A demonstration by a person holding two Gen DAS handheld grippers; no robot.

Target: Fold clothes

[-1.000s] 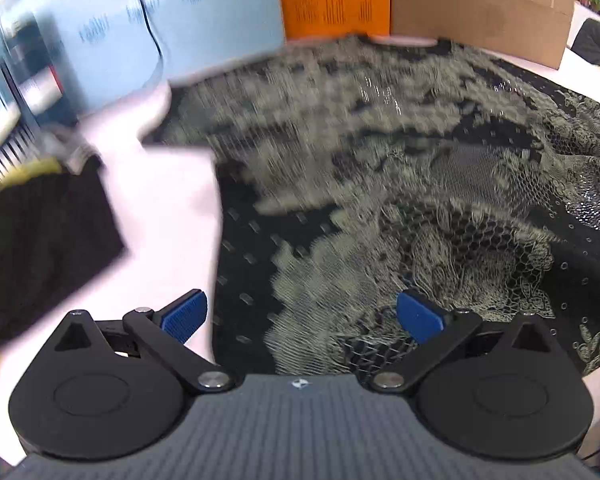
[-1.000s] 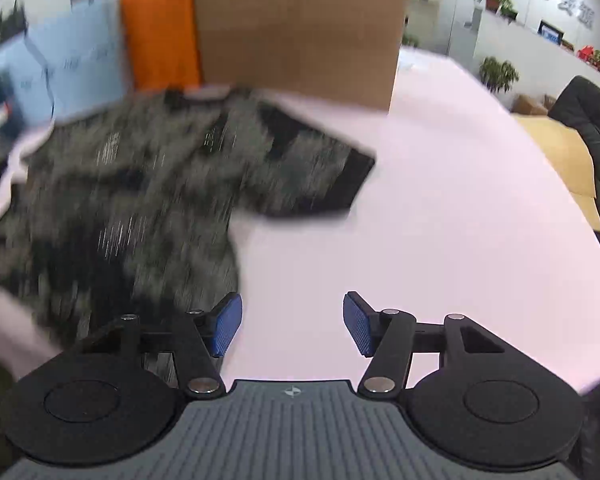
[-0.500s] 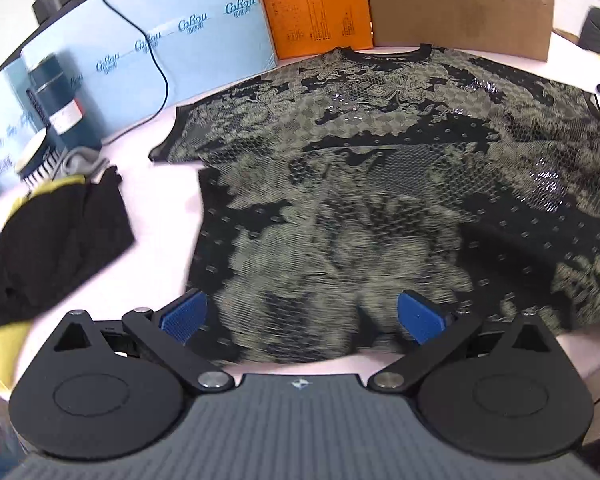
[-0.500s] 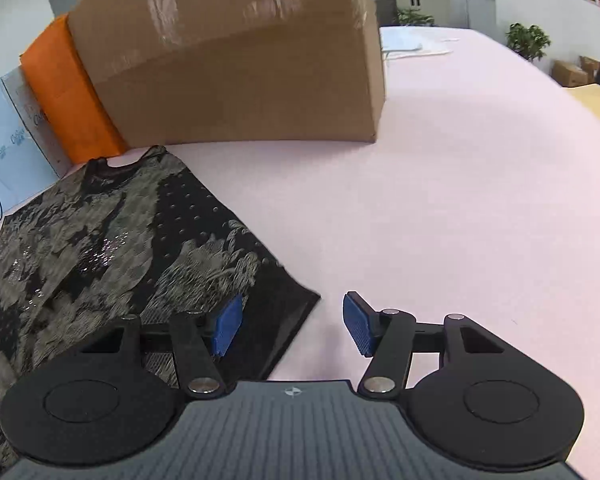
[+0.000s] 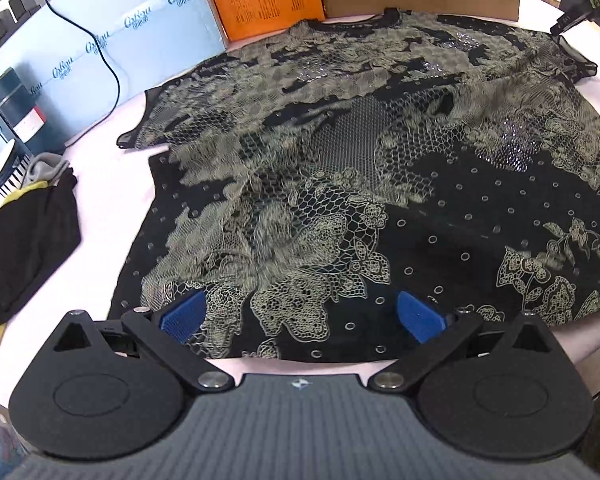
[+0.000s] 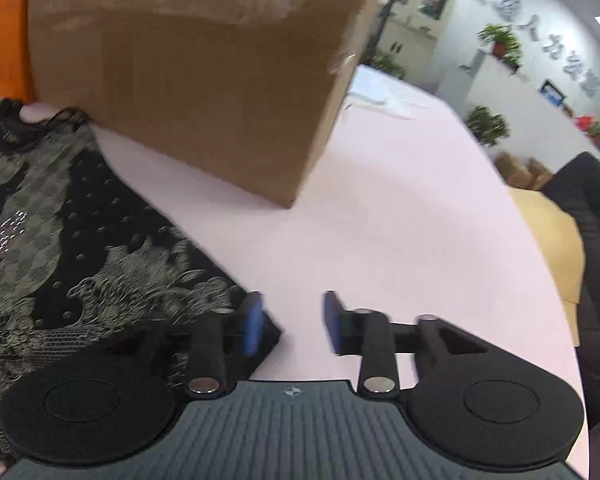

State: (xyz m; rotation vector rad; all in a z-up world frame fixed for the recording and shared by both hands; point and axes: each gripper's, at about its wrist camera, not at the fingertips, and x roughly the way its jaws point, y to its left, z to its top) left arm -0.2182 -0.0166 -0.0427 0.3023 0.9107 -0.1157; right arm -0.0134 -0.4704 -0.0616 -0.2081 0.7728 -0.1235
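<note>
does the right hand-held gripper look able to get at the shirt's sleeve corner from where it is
Probably yes. The right hand-held gripper sits right at the patterned shirt sleeve corner, jaws closing, with only bare pink table around it. The cardboard box stands well behind.

Left gripper (image 5: 300, 316) and right gripper (image 6: 292, 322): ribbed grey housing bearing a small compass mark, flanked by two black discs; black linkage arms on silver pivot screws carry blue ribbed pads (image 5: 420, 316).
</note>
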